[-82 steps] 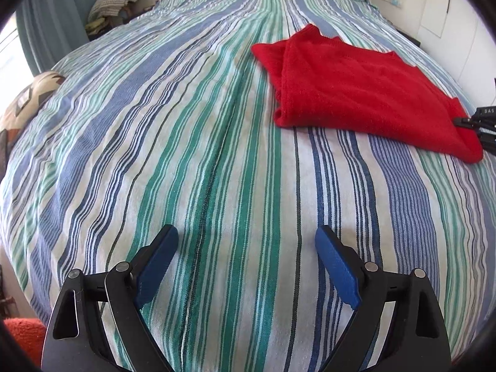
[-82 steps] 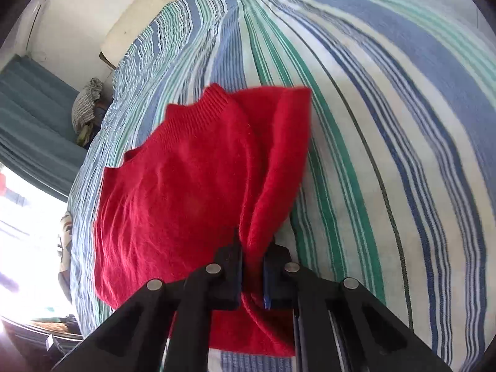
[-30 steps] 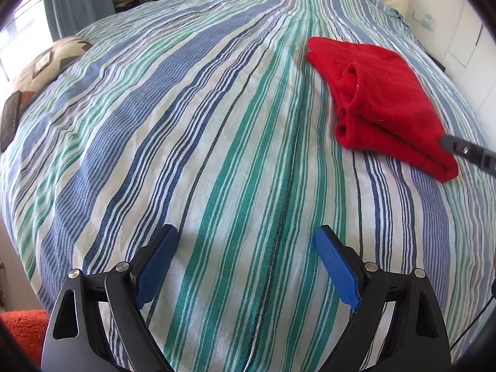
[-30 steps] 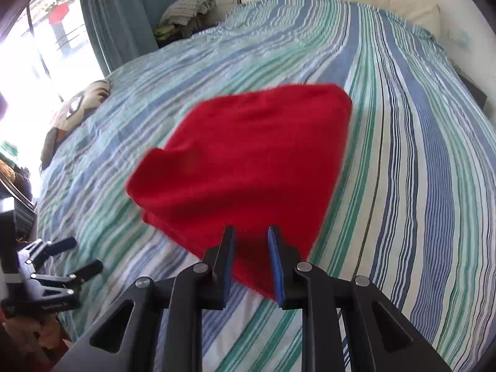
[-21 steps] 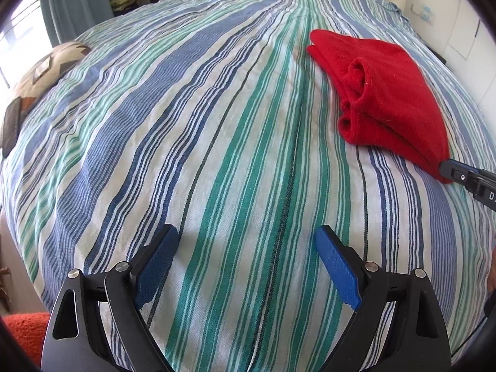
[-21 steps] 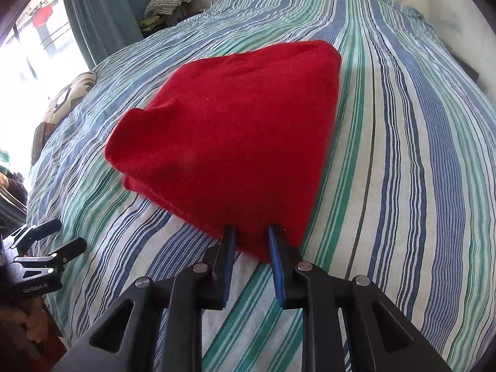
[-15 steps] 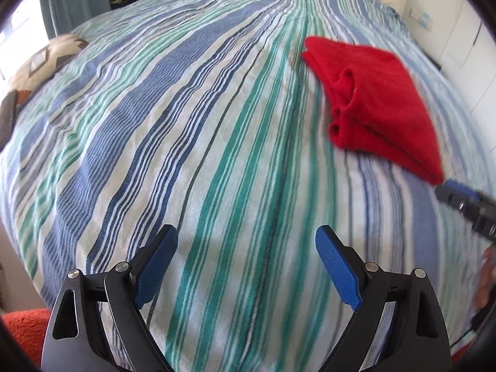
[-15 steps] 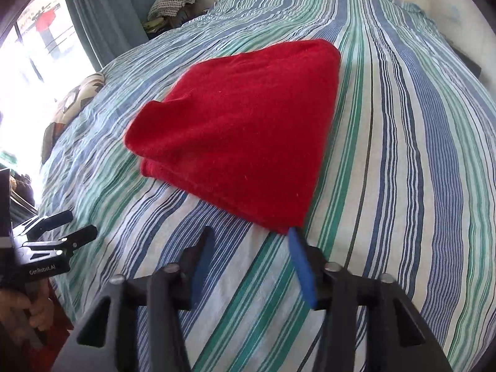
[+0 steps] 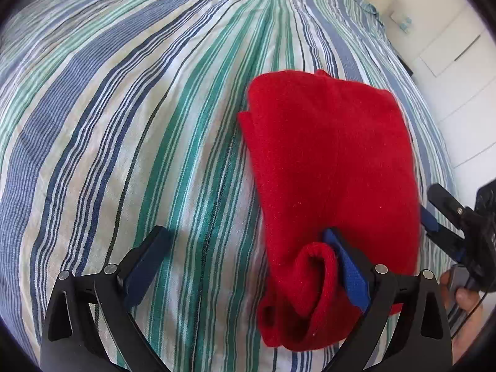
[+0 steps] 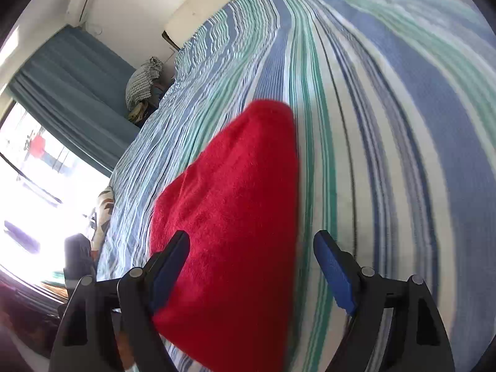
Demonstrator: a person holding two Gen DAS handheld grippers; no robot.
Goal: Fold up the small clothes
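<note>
A folded red knitted garment (image 9: pixel 331 167) lies on the striped bed cover (image 9: pixel 124 124). My left gripper (image 9: pixel 248 245) is open; its right blue pad (image 9: pixel 347 263) is pushed into the garment's rolled near edge, its left finger rests on bare sheet. My right gripper (image 10: pixel 251 248) is open with the garment (image 10: pixel 235 204) lying between its two fingers. The right gripper also shows at the right edge of the left wrist view (image 9: pixel 449 214).
A cream headboard (image 10: pixel 198 9) and white wall stand at the far end of the bed. Teal curtains (image 10: pixel 71 86) and a bright window are on the left, with a pile of checked cloth (image 10: pixel 142 77) beside them. White cabinet doors (image 9: pixel 449 40) stand to the right.
The right gripper let go of the folded garment and opened wide. Both grippers moved in close to the garment; the left one now has a finger in its near edge.
</note>
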